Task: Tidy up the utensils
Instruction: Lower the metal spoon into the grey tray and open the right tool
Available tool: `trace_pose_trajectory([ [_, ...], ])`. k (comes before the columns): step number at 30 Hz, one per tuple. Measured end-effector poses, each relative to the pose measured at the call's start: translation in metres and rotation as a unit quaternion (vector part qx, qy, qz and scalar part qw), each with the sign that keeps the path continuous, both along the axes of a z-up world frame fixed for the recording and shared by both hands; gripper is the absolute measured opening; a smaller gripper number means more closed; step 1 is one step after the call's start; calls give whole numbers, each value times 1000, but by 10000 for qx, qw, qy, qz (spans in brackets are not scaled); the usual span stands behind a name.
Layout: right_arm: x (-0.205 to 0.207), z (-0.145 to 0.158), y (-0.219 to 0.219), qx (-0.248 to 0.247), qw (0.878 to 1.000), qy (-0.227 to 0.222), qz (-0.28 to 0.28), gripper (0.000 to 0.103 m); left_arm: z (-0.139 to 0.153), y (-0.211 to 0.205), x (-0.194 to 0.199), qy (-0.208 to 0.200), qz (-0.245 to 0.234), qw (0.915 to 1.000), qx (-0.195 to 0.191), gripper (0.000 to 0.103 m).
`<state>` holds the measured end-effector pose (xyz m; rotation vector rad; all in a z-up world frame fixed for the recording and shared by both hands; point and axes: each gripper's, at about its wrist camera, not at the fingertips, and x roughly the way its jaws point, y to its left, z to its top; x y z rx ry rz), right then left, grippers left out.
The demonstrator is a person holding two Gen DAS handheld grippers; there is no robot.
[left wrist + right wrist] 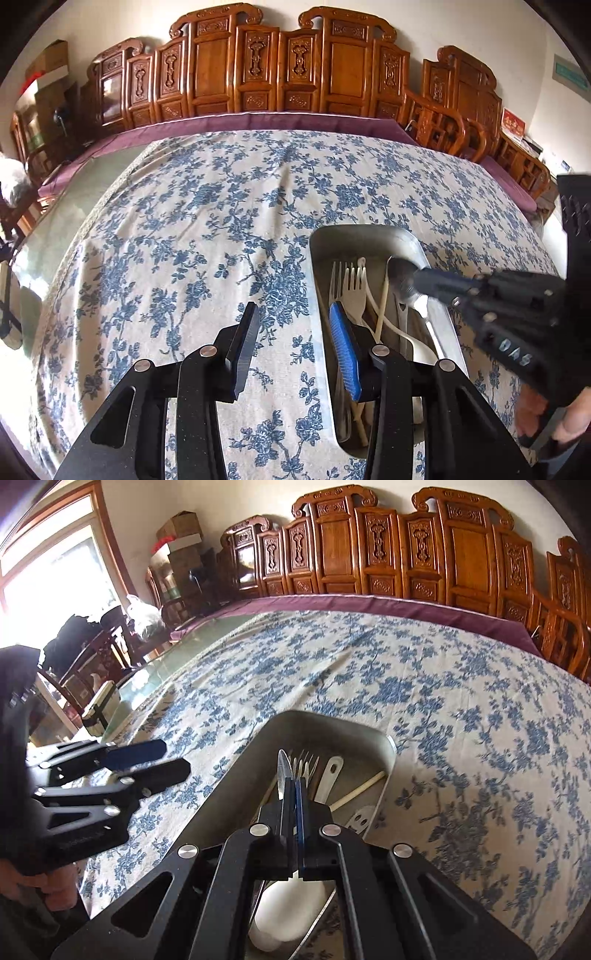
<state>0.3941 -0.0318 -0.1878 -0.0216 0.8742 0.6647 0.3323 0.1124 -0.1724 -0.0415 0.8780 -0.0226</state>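
Right gripper [293, 794] near our lens, pinching metal spoon [283, 771] over tray [229, 775], we note left gripper [295, 325] spread, astride tray rim, forks [347, 284] inside, floral cloth [221, 221] beneath.

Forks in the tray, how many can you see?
2: a metal fork at the tray's left side, and a pale fork right beside it. The left gripper's finger may hide others.
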Motion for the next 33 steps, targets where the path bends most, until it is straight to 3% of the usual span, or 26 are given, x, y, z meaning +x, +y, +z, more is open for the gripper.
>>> trace_pose_trajectory([
  [11,-3,-10,0,-77,9999,-12,-92,6,7,4,-11,-56,130,9999,35,43],
  [23,-56,28,-48,-113,9985,-354,-410,10,19,-16,-50,-119,113,9999,23,54],
  [25,-69,36,-59,-89,9979,-400,-492,21,24,-21,-61,-159,88,9998,28,60],
  [27,-85,47,-74,-38,9968,-497,-629,51,29,-26,-69,-168,83,9998,25,66],
  [28,-95,53,-82,1,9958,-551,-729,60,32,-29,-74,-181,85,9998,9,74],
  [30,-109,64,-96,20,9935,-662,-924,87,38,-34,-85,-246,53,9997,-31,81],
  [33,-133,80,-114,-56,9891,-861,-1195,100,49,-44,-101,-292,-18,9996,-56,92],
])
